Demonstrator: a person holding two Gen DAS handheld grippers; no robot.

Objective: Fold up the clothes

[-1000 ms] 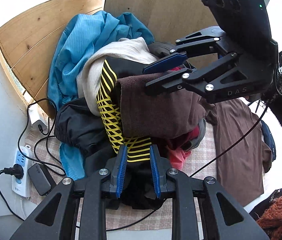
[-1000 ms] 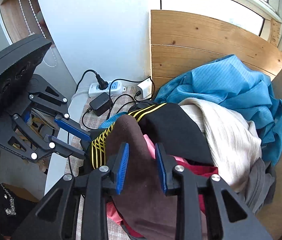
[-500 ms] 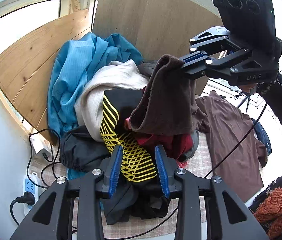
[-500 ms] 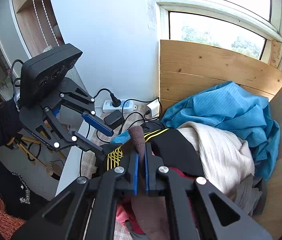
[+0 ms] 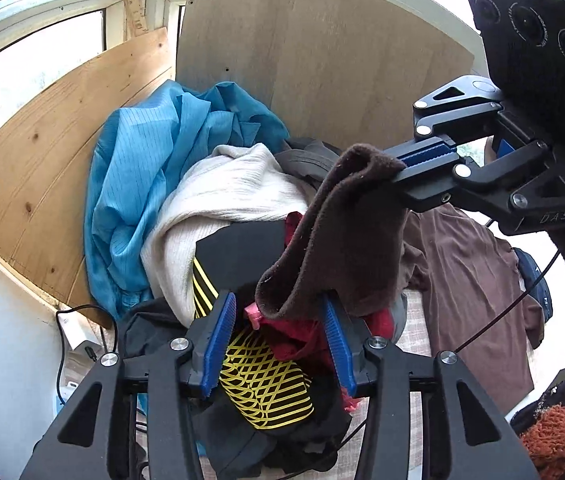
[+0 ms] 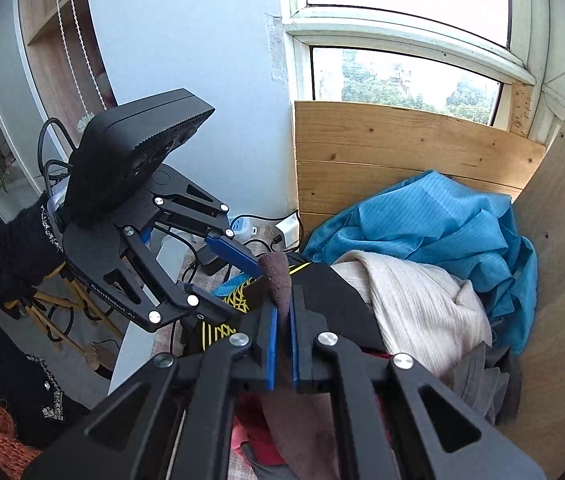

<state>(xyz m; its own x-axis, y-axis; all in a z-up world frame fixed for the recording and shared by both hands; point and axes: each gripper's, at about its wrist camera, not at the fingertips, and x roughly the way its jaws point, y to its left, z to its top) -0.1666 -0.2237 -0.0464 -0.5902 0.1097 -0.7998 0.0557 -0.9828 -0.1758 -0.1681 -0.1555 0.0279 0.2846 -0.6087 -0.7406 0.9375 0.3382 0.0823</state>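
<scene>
We lift brown garment [image 5: 346,240] off pile [image 5: 218,200] – right gripper [image 6: 281,344] fingers clamped on its top fold, upper right; cloth hangs lengthwise down between left gripper [image 5: 278,344] fingers, opening – left nearer loose hem.

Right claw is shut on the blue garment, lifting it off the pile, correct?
Wrong garment. The right claw is shut on the brown garment, lifting it off the pile; the blue garment lies untouched at the back. The left wrist view shows it.
</scene>
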